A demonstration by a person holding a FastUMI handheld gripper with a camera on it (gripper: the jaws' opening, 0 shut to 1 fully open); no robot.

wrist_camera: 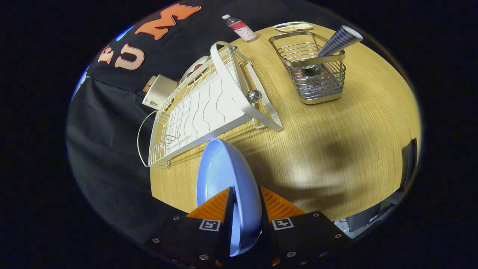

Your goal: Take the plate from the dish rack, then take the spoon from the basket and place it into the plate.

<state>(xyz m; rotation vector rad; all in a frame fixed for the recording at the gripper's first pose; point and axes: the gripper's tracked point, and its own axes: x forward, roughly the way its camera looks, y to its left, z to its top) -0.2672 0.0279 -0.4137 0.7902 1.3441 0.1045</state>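
The gripper (244, 198) is clamped on the rim of the pale blue plate (224, 175), held on edge above the wooden table (336, 149). Just beyond stands the white dish rack (201, 108). Well apart, across bare tabletop, the checked-handle spoon (338, 42) leans in the wire basket (317, 71).

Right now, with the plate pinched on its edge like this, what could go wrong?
1. The gripper holds the blue plate by its rim only, standing on edge above the table; it could pivot or slip out between the fingers.
2. The white dish rack sits just beyond the plate; a swing forward could knock it.
3. The spoon leans out of the wire basket, so a careless grab might tip the basket.
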